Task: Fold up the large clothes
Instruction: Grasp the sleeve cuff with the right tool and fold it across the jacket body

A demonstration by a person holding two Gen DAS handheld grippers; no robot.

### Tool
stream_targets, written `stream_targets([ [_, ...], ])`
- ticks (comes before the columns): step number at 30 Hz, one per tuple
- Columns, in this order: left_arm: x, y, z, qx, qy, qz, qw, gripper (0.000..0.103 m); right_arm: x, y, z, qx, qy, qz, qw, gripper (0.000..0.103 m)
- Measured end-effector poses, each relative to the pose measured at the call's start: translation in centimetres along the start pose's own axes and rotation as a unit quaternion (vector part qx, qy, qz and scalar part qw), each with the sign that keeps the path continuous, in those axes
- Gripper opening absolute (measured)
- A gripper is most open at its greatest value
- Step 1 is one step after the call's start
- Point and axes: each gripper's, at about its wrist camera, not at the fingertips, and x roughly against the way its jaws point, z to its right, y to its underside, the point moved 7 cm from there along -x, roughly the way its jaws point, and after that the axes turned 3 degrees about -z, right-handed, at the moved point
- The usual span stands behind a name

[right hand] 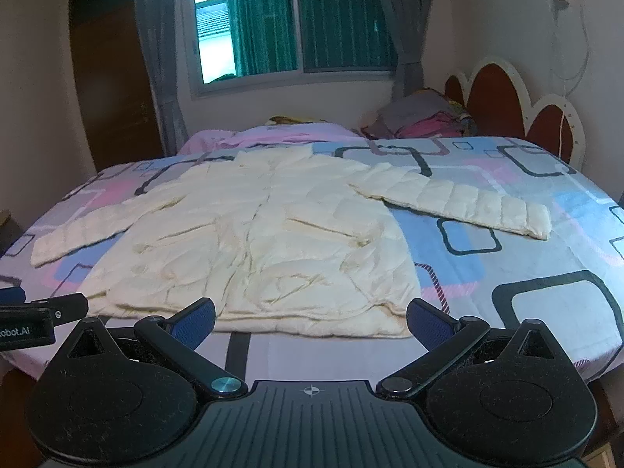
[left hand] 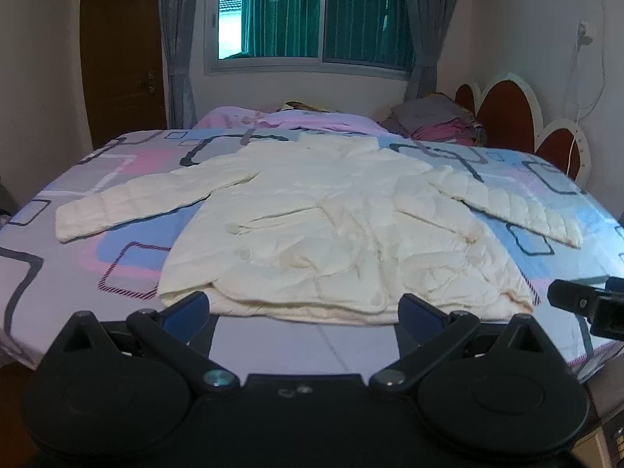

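**Jacket laid flat, no fold yet made — both grippers held off at the hem**

A cream quilted jacket (left hand: 323,218) is laid front-up and spread flat on the bed (left hand: 128,257), with the collar toward the window (left hand: 308,15) and the hem toward the cameras. The left sleeve (left hand: 128,202) and the right sleeve (right hand: 464,202) are both stretched outward onto the patterned sheet; neither has been brought across the body. The lower panels are seen to be somewhat rumpled.

The left gripper (left hand: 304,312) is held just short of the hem, jaws wide apart, nothing between them. The right gripper (right hand: 310,318) is held likewise at the hem's right portion, jaws wide apart and empty. No cloth is touched by either, as far as can be told.

The task is judged to be at its opening step — the garment arranged, the first fold not begun. The next move is judged to call for a sleeve cuff or a hem corner to be pinched through all layers and carried inward over the body. The padding is expected to be slippery and springy; a shallow grip may be lost.

A pile of bedding (left hand: 440,121) lies well apart, near the headboard (left hand: 507,117).
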Motion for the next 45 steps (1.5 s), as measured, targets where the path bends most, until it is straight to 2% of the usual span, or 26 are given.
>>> stream_targets([
  [9, -5.3, -3.2, 0.9, -0.053, -0.014, -0.002, 0.9985, 0.103, -4.2, -3.4, 1.6, -0.022, 0.028, 0.007, 0.999, 0.103],
  [12, -7.1, -4.5, 1.2, -0.067, -0.004, 0.006, 0.9977, 0.103, -6.0, -4.8, 2.1, -0.028, 0.039, 0.008, 0.999, 0.103],
  [14, -8.4, -5.2, 0.8, -0.061, 0.007, 0.02, 0.9979, 0.103, -7.4, -5.5, 2.3, -0.032, 0.047, 0.005, 0.998, 0.103],
  [17, -10.5, -6.3, 0.0, -0.049, 0.003, 0.04, 0.998, 0.103, -9.5, -6.3, 2.8, -0.039, 0.063, -0.001, 0.997, 0.103],
  [20, -12.0, -7.6, -0.1, -0.078, -0.005, 0.062, 0.995, 0.103, -11.3, -7.2, 3.4, -0.047, 0.082, -0.005, 0.996, 0.103],
  [26, -15.0, -10.1, 0.5, -0.08, 0.028, 0.038, 0.9957, 0.103, -12.7, -8.6, 5.6, -0.063, 0.112, -0.002, 0.992, 0.103],
  [28, -16.1, -10.3, 0.7, -0.074, 0.024, 0.029, 0.9965, 0.103, -13.1, -8.9, 7.0, -0.072, 0.108, -0.004, 0.992, 0.103],
  [31, -17.8, -10.6, 1.4, -0.067, 0.004, 0.019, 0.9975, 0.103, -13.6, -9.2, 9.7, -0.088, 0.124, -0.003, 0.988, 0.103],
  [34, -19.4, -10.5, 3.0, -0.062, 0.044, 0.01, 0.997, 0.103, -14.8, -9.6, 13.3, -0.113, 0.138, 0.001, 0.984, 0.103],
  [40, -23.0, -11.2, 7.1, -0.072, 0.043, -0.003, 0.9965, 0.103, -18.1, -10.0, 22.8, -0.188, 0.169, 0.008, 0.968, 0.103],
  [42, -23.9, -11.5, 8.7, -0.074, 0.068, -0.015, 0.9948, 0.103, -19.2, -10.1, 26.1, -0.212, 0.176, 0.013, 0.961, 0.102],
  [44, -25.0, -11.7, 10.0, -0.077, 0.07, -0.02, 0.9944, 0.103, -20.3, -10.0, 28.6, -0.232, 0.174, 0.017, 0.957, 0.102],
  [45, -25.6, -11.7, 10.6, -0.076, 0.064, -0.025, 0.9947, 0.103, -20.9, -9.9, 29.8, -0.242, 0.171, 0.018, 0.955, 0.088],
])
